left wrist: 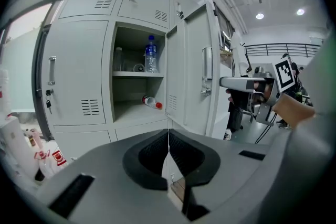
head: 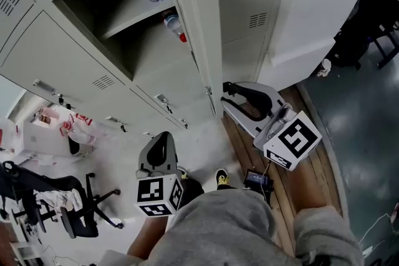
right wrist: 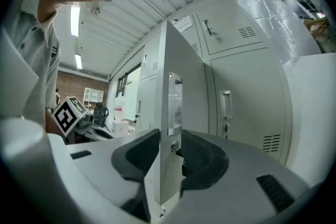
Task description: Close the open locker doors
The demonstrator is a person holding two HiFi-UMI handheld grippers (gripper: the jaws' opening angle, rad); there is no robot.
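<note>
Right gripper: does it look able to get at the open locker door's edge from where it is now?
Likely yes. The open locker door has its free edge between the parted jaws of the right gripper, with nothing in the way. The left gripper hangs back, shut.

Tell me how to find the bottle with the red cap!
Look at the wall of grey lockers and find the one with its door open. Under its shelf the red-capped bottle lies on its side; the blue-labelled bottle stands upright above.
</note>
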